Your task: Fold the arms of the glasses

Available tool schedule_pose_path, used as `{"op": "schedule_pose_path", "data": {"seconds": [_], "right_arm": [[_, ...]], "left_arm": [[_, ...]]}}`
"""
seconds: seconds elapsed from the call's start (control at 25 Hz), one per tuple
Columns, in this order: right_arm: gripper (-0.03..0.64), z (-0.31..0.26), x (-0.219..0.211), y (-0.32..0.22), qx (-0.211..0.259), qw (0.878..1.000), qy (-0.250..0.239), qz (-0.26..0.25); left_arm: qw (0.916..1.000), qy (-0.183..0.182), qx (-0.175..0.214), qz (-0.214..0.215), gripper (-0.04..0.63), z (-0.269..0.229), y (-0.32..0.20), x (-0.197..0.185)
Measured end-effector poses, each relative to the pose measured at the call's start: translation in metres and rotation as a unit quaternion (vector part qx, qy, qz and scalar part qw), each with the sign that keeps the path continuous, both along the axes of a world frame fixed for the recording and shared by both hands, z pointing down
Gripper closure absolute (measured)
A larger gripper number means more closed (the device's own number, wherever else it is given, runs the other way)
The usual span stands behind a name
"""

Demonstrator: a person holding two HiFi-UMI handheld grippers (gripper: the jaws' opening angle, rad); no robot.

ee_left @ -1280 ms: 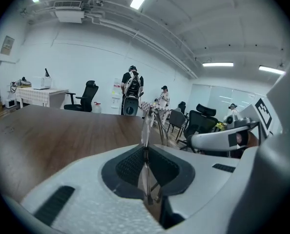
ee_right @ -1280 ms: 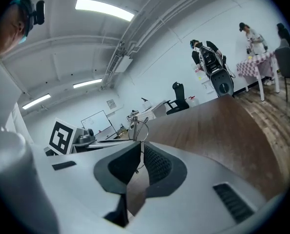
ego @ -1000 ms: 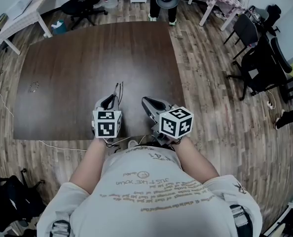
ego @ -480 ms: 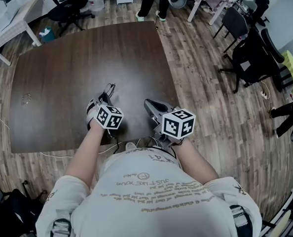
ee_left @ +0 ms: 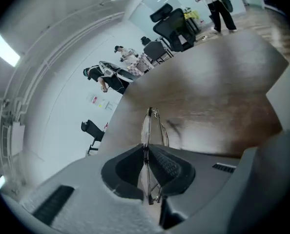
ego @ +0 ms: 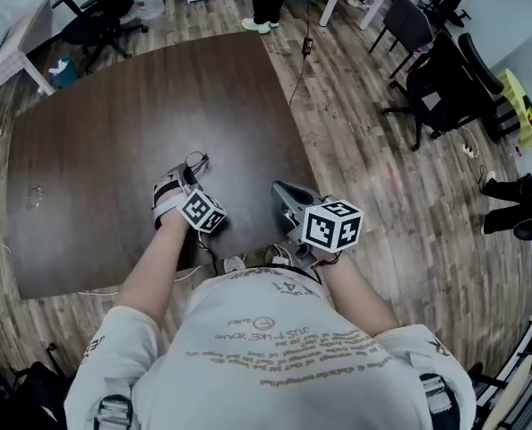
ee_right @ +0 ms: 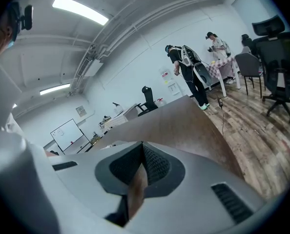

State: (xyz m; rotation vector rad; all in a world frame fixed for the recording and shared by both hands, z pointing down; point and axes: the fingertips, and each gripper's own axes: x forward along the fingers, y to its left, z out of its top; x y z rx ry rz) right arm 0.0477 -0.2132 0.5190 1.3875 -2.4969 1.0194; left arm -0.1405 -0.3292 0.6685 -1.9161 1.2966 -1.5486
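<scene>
- Head view looks steeply down from above the person (ego: 275, 339) onto the brown table (ego: 114, 150).
- The 2 gripper views sit close behind their jaws, facing low across that same table toward the room.

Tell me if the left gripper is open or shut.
Shut on the glasses: in the left gripper view, the left gripper has its jaws pinching the thin wire frame, seen edge-on above the table.

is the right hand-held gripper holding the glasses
No, the right hand-held gripper is shut on nothing; the glasses sit clamped in the left hand-held gripper.
</scene>
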Motion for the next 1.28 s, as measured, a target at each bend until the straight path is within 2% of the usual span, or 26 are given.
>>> {"op": "schedule_pose_path", "data": {"seconds": [0.16, 0.32, 0.52, 0.68, 0.84, 0.92, 1.12, 1.16, 1.2, 1.24, 1.28], "right_arm": [[0.601, 0.001, 0.005, -0.001, -0.001, 1.000, 0.009, 0.013], [0.601, 0.002, 0.013, -0.003, -0.005, 1.000, 0.013, 0.024], [0.601, 0.004, 0.022, -0.003, -0.009, 0.999, 0.019, 0.036], [0.601, 0.010, 0.027, -0.002, -0.016, 0.999, 0.018, 0.040], [0.601, 0.011, 0.037, -0.004, -0.019, 0.999, 0.020, 0.047], [0.601, 0.012, 0.037, -0.005, -0.018, 0.999, 0.022, 0.044], [0.601, 0.004, 0.029, -0.010, -0.008, 1.000, 0.009, 0.022], [0.601, 0.002, 0.027, -0.012, -0.004, 1.000, 0.009, 0.017], [0.601, 0.000, 0.026, -0.013, -0.001, 1.000, 0.010, 0.013], [0.601, 0.000, 0.025, -0.015, 0.002, 1.000, 0.012, 0.010], [0.601, -0.001, 0.024, -0.016, 0.005, 1.000, 0.014, 0.007]], "left_arm": [[0.9973, -0.064, 0.019, 0.030, 0.552, 0.007, -0.005, 0.004], [0.9945, -0.090, 0.027, 0.046, 0.549, 0.011, -0.009, 0.007], [0.9947, -0.088, 0.018, 0.050, 0.548, 0.020, -0.011, 0.011], [0.9966, -0.068, 0.004, 0.046, 0.543, 0.028, -0.009, 0.015], [0.9974, -0.054, 0.011, 0.046, 0.497, 0.022, -0.011, 0.022], [0.9986, -0.032, 0.009, 0.041, 0.465, 0.018, -0.010, 0.023], [0.9979, 0.065, 0.004, -0.003, 0.466, -0.006, 0.002, 0.023], [0.9959, 0.090, 0.003, -0.013, 0.468, -0.014, 0.004, 0.024], [0.9926, 0.119, 0.000, -0.024, 0.500, -0.021, 0.007, 0.025], [0.9879, 0.151, -0.005, -0.034, 0.548, -0.029, 0.009, 0.027], [0.9816, 0.186, -0.010, -0.043, 0.558, -0.037, 0.011, 0.029]]}}
